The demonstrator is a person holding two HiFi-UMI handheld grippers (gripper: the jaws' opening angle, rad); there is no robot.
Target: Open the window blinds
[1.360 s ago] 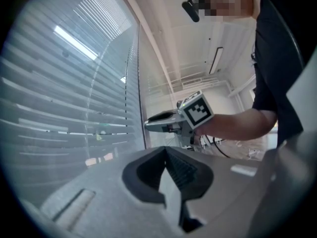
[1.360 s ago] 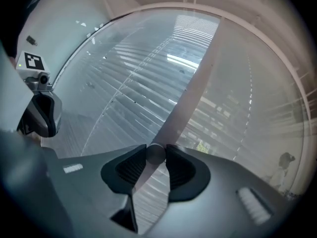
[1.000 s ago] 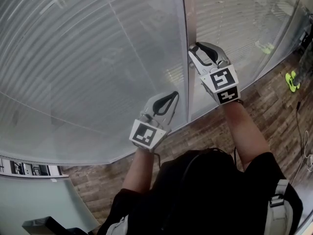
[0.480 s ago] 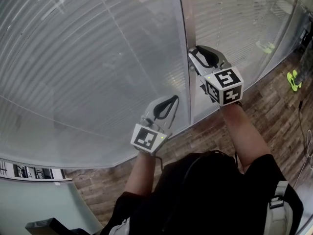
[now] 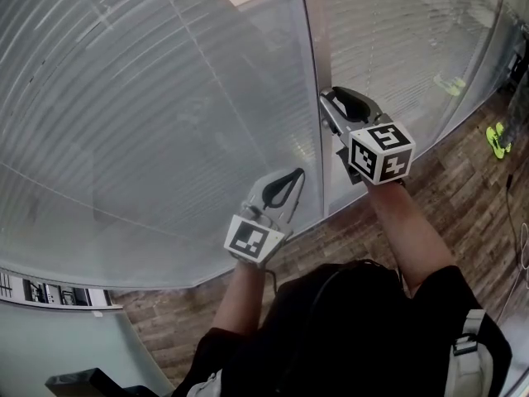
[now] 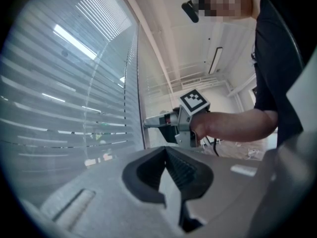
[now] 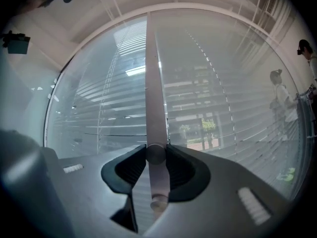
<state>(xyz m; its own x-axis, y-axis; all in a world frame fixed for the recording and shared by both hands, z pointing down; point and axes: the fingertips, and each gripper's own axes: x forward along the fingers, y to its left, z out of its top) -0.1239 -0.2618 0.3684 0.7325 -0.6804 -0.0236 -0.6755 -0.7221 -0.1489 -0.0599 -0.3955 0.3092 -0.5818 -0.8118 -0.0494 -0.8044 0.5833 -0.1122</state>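
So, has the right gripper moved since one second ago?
Yes. The right gripper has rolled around the wand: its jaws stay beside the window post, and only its marker cube has turned.

Horizontal slat blinds (image 5: pixel 165 106), pale grey, cover two window panels. The slats are tilted partly apart, with daylight showing between them. A slim pale wand (image 7: pixel 153 98) hangs upright where the panels meet, clamped between the jaws of the right tool (image 7: pixel 157 151).
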